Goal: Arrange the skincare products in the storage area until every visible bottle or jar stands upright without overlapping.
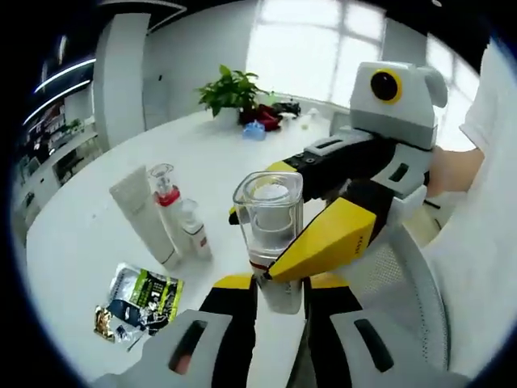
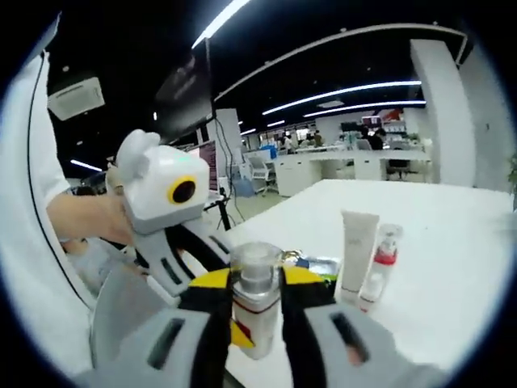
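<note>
A small bottle (image 1: pixel 268 202) with a clear cap and white body is held upright in the air between both grippers. My left gripper (image 1: pixel 279 284) is shut on its lower body. My right gripper (image 1: pixel 255 242) comes in from the right, its yellow fingers (image 1: pixel 327 234) closed around the cap and neck. In the right gripper view the same bottle (image 2: pixel 256 271) stands between my right gripper (image 2: pixel 256 311), with the left gripper (image 2: pixel 257 279) behind it. On the white table (image 1: pixel 97 242) stand a white tube (image 1: pixel 144 212), a red-collared pump bottle (image 1: pixel 168 212) and a small white bottle (image 1: pixel 195 230).
A printed sachet (image 1: pixel 141 299) lies flat near the table's front edge. A potted plant (image 1: pixel 230 89) and small blue and red items (image 1: pixel 257 128) sit at the far side. A grey mesh chair (image 1: pixel 404 283) and a person's arm (image 1: pixel 456 166) are on the right.
</note>
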A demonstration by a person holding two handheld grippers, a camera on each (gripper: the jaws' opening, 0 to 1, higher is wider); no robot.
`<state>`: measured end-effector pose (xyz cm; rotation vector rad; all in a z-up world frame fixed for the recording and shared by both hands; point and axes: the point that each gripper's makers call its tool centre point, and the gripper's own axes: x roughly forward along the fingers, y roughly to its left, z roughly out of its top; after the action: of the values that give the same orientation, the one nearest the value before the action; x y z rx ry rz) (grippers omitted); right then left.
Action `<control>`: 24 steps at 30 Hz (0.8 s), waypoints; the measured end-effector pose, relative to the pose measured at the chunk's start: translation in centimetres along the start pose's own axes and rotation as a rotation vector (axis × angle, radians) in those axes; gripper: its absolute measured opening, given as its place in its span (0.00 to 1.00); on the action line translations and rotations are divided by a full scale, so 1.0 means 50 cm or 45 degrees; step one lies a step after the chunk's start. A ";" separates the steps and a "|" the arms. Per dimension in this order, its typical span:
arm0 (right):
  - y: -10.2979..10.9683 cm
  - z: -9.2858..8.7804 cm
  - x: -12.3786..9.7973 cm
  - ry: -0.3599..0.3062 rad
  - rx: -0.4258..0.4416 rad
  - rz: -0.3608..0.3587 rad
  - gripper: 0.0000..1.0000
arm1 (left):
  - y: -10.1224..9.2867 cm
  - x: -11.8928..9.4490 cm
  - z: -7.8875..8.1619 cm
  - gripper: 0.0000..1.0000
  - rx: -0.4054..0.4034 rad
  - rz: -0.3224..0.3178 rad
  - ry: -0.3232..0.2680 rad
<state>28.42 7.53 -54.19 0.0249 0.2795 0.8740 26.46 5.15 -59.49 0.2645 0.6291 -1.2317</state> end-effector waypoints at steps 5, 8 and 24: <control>-0.006 -0.015 0.005 0.028 -0.019 -0.020 0.22 | 0.014 0.011 -0.012 0.18 0.064 0.013 0.031; -0.012 -0.030 0.010 0.059 -0.041 -0.034 0.22 | 0.023 0.021 -0.022 0.18 0.105 0.018 0.050; -0.045 -0.117 0.040 0.211 -0.077 -0.083 0.22 | 0.058 0.089 -0.088 0.18 0.163 -0.020 0.138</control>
<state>29.85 7.04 -60.61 -0.1125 0.4066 0.8205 28.67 4.82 -65.99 0.4360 0.6478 -1.2812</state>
